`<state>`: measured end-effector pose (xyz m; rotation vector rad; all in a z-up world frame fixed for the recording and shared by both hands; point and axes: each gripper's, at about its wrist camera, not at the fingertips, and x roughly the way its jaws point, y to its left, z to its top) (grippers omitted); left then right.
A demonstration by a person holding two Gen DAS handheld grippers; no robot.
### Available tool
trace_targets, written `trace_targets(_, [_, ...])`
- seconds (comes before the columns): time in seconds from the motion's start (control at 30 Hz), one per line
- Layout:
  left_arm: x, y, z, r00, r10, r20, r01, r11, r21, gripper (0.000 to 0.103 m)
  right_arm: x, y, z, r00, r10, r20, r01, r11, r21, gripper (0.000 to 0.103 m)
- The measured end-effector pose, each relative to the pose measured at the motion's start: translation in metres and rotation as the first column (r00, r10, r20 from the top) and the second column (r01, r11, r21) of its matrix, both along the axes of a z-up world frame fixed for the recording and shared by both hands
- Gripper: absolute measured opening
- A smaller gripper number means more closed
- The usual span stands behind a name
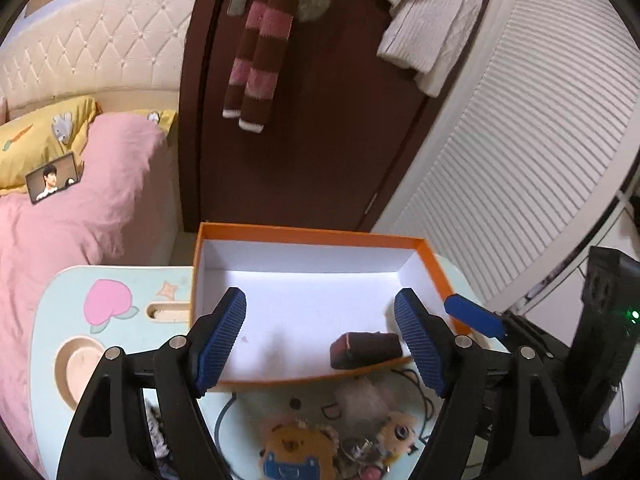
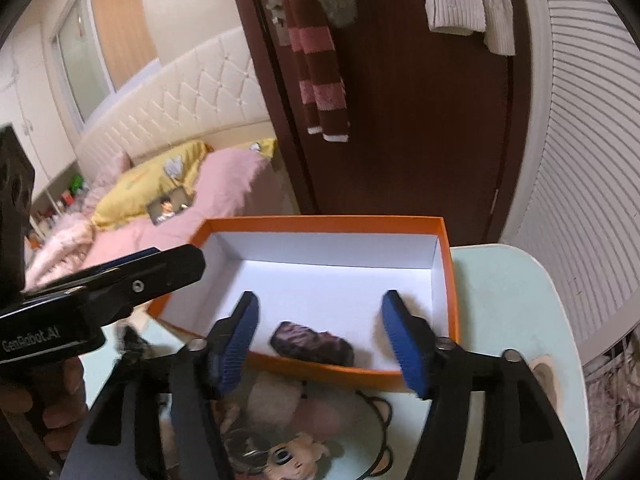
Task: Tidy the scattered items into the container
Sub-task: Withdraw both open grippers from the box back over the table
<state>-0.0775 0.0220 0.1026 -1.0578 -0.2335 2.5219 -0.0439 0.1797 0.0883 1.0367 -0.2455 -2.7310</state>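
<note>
An orange box with a white inside stands on a small pale blue table. A dark maroon item lies inside near the front wall. My left gripper is open and empty above the box's front edge. My right gripper is open and empty, straddling the maroon item from above. In front of the box lie plush charms: a bear, a big-eyed doll and a fluffy pompom.
A bed with a pink quilt lies left of the table. A dark brown door and white louvred panels stand behind the box. A small dark lacy item lies on the table's left.
</note>
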Motion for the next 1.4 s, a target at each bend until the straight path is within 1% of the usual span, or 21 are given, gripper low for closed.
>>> trace_targets(0.07, [0.013, -0.006, 0.009, 0.999, 0.015, -0.037, -0.015, 1.0, -0.004, 0.077, 0.009, 0.002, 0.004, 1.0, 0.006, -0.013, -0.007, 0.999, -0.036, 0.069])
trace_targets(0.13, [0.022, -0.013, 0.016, 0.999, 0.02, -0.05, -0.02, 1.0, 0.0, 0.077, 0.016, 0.002, 0.007, 1.0, 0.017, -0.02, -0.018, 0.999, -0.046, 0.069])
trace_targets(0.27, [0.045, -0.036, 0.018, 0.998, 0.043, -0.046, -0.042, 0.999, 0.031, 0.077, 0.038, 0.0, 0.011, 0.999, 0.032, -0.044, -0.033, 0.999, -0.024, 0.069])
trace_targets(0.33, [0.06, -0.048, 0.012, 0.997, 0.064, -0.039, -0.063, 0.998, 0.024, 0.077, 0.05, -0.001, 0.009, 0.998, 0.036, -0.042, -0.037, 0.999, -0.006, 0.069])
trace_targets(0.4, [0.076, -0.059, 0.003, 0.997, 0.069, -0.031, -0.069, 0.998, 0.001, 0.077, 0.063, -0.001, 0.004, 0.999, 0.042, -0.019, -0.042, 0.999, 0.008, 0.069])
trace_targets(0.47, [0.091, -0.068, -0.011, 0.998, 0.065, -0.012, -0.065, 0.997, -0.045, 0.077, 0.074, 0.001, -0.003, 0.999, 0.042, 0.004, -0.043, 0.999, 0.014, 0.069])
trace_targets(0.53, [0.107, -0.076, -0.025, 0.997, 0.08, 0.013, -0.078, 0.993, -0.091, 0.077, 0.085, 0.002, -0.014, 0.999, 0.037, 0.036, -0.038, 0.999, 0.02, 0.069])
trace_targets(0.63, [0.127, -0.087, -0.045, 0.996, 0.083, 0.046, -0.078, 0.993, -0.09, 0.077, 0.099, 0.001, -0.033, 0.994, 0.047, 0.099, -0.05, 0.998, 0.026, 0.069])
trace_targets(0.73, [0.142, -0.092, -0.067, 0.991, 0.114, 0.066, -0.107, 0.988, -0.112, 0.077, 0.106, -0.004, -0.052, 0.984, 0.06, 0.17, -0.069, 0.996, 0.049, 0.069])
trace_targets(0.87, [0.147, -0.09, -0.087, 0.986, 0.128, 0.104, -0.113, 0.984, -0.139, 0.077, 0.111, -0.009, -0.068, 0.976, 0.061, 0.207, -0.074, 0.996, 0.053, 0.069])
trace_targets(0.93, [0.147, -0.088, -0.093, 0.984, 0.136, 0.112, -0.118, 0.982, -0.148, 0.077, 0.112, -0.012, -0.071, 0.98, 0.045, 0.192, -0.063, 0.994, 0.091, 0.07])
trace_targets(0.97, [0.147, -0.086, -0.093, 0.985, 0.14, 0.097, -0.123, 0.979, -0.16, 0.077, 0.112, -0.014, -0.072, 0.982, 0.041, 0.186, -0.063, 0.992, 0.113, 0.071])
trace_targets(1.03, [0.148, -0.082, -0.095, 0.986, 0.145, 0.078, -0.128, 0.973, -0.194, 0.077, 0.111, -0.019, -0.076, 0.984, 0.022, 0.176, -0.054, 0.983, 0.177, 0.079])
trace_targets(1.07, [0.148, -0.079, -0.097, 0.987, 0.147, 0.063, -0.13, 0.966, -0.222, 0.08, 0.111, -0.021, -0.078, 0.985, 0.007, 0.17, -0.043, 0.976, 0.212, 0.085])
trace_targets(1.1, [0.148, -0.076, -0.099, 0.987, 0.152, 0.049, -0.134, 0.955, -0.265, 0.086, 0.111, -0.023, -0.081, 0.987, -0.011, 0.158, -0.029, 0.969, 0.247, 0.091])
trace_targets(1.13, [0.149, -0.072, -0.102, 0.987, 0.157, 0.033, -0.139, 0.942, -0.306, 0.086, 0.111, -0.022, -0.083, 0.988, -0.018, 0.154, -0.02, 0.97, 0.243, 0.092])
trace_targets(1.17, [0.151, -0.07, -0.104, 0.988, 0.157, 0.008, -0.146, 0.934, -0.326, 0.088, 0.11, -0.021, -0.083, 0.988, -0.019, 0.154, -0.018, 0.972, 0.236, 0.094])
trace_targets(1.2, [0.153, -0.07, -0.105, 0.987, 0.158, -0.003, -0.151, 0.938, -0.311, 0.089, 0.109, -0.02, -0.084, 0.988, -0.019, 0.153, -0.018, 0.971, 0.237, 0.095])
trace_targets(1.27, [0.153, -0.07, -0.106, 0.987, 0.16, -0.011, -0.156, 0.938, -0.31, 0.089, 0.108, -0.018, -0.086, 0.989, -0.024, 0.147, -0.011, 0.971, 0.238, 0.098])
trace_targets(1.4, [0.152, -0.071, -0.106, 0.987, 0.161, -0.015, -0.158, 0.938, -0.308, 0.089, 0.108, -0.017, -0.087, 0.991, -0.021, 0.133, -0.011, 0.972, 0.236, 0.099])
